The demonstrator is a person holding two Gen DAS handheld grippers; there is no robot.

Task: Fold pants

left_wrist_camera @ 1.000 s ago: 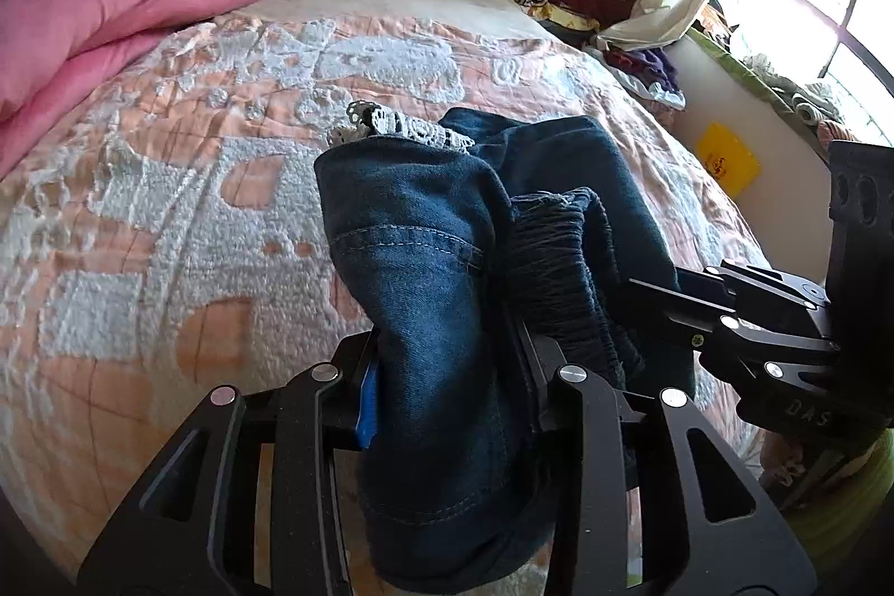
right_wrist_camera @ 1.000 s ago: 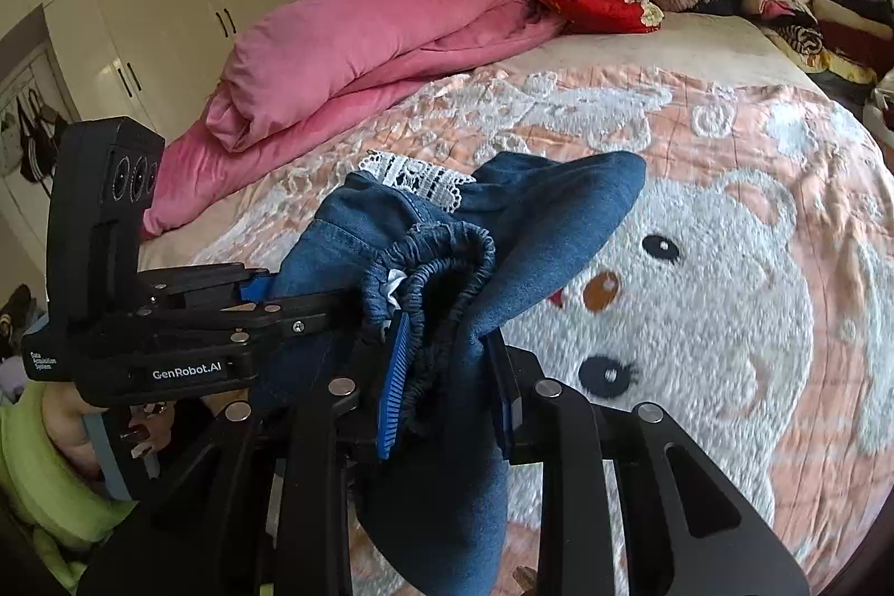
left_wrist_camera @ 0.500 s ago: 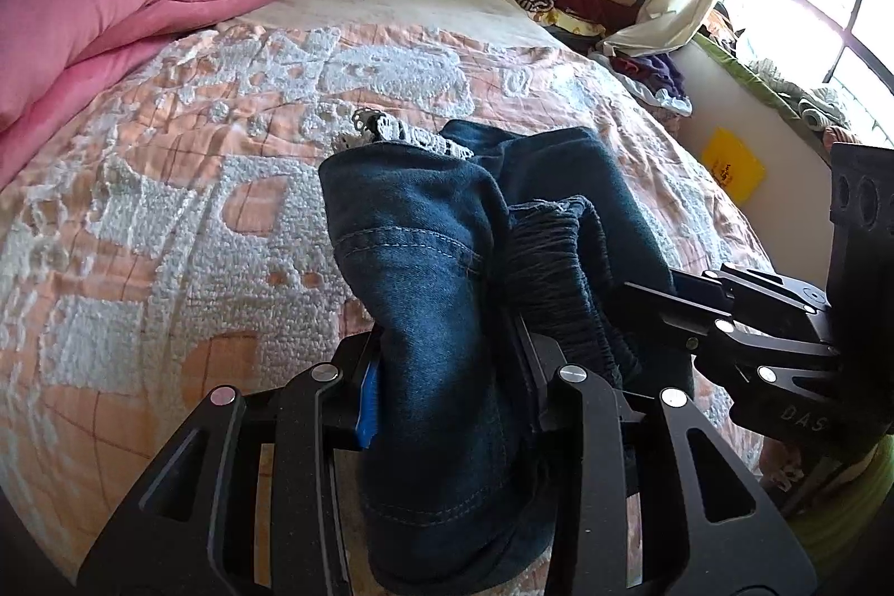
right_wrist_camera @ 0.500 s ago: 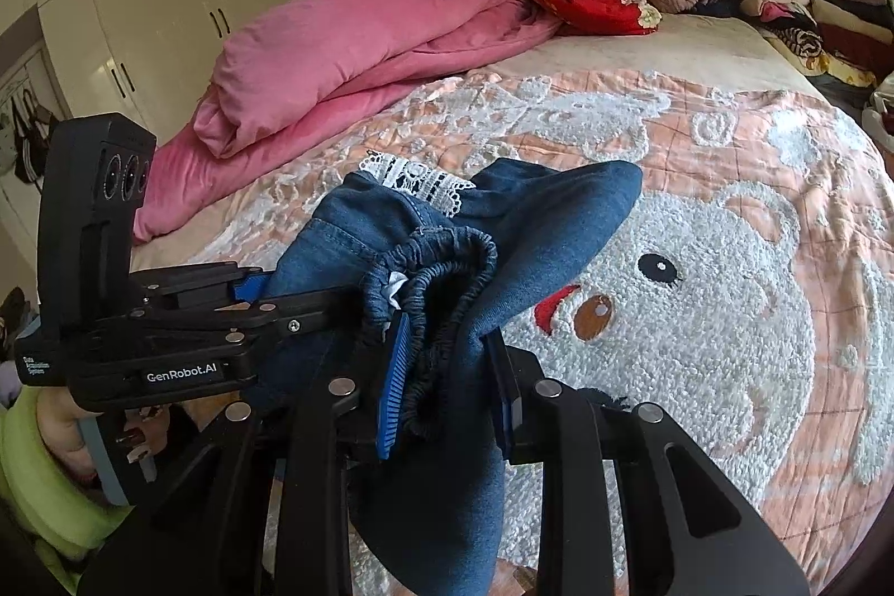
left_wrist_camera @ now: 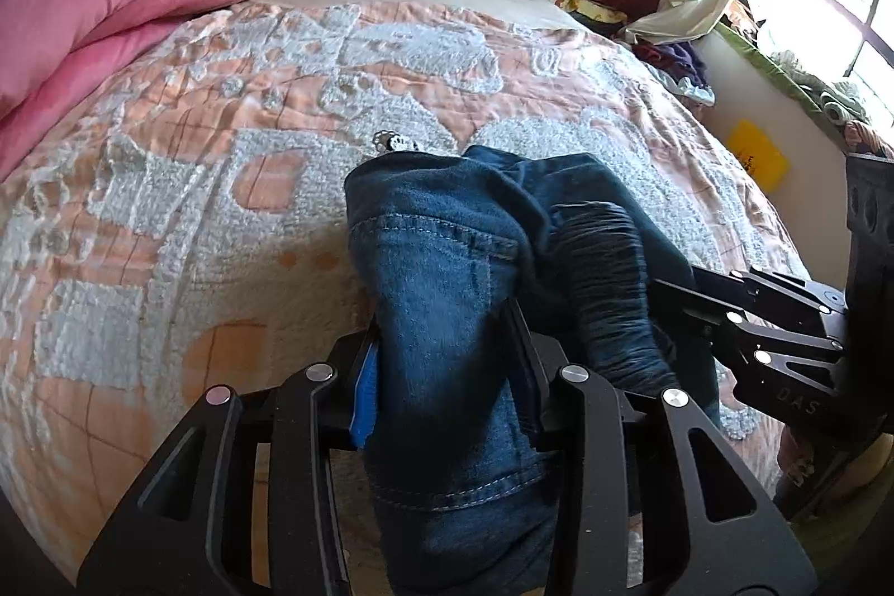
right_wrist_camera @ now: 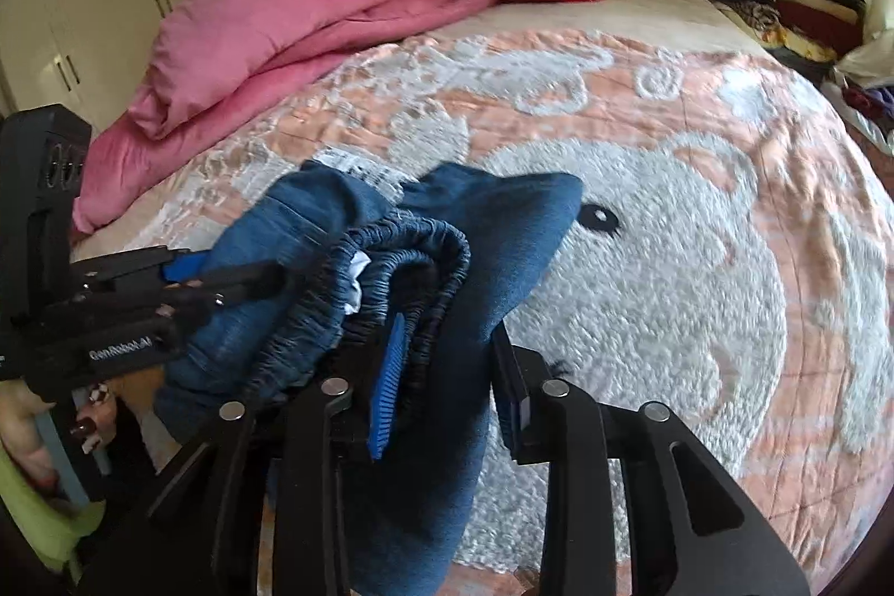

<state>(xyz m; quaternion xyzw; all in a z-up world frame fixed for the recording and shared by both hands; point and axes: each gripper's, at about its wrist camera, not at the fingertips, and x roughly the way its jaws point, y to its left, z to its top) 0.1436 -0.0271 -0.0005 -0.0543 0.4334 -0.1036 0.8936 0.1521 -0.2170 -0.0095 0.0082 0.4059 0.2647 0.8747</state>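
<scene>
Your left claw (left_wrist_camera: 441,372) and right claw (right_wrist_camera: 447,378) stay clenched on the bunched denim pants (left_wrist_camera: 447,272), now carried further in over the bed (right_wrist_camera: 698,316) from its near edge.

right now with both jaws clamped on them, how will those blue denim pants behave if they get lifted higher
The blue denim pants will likely stay floppy: they drape and bunch over both grips. The gathered elastic waistband may stretch under pull. Thick folded denim looks fairly heavy, so loose ends should sag toward the peach and white bedspread.
</scene>
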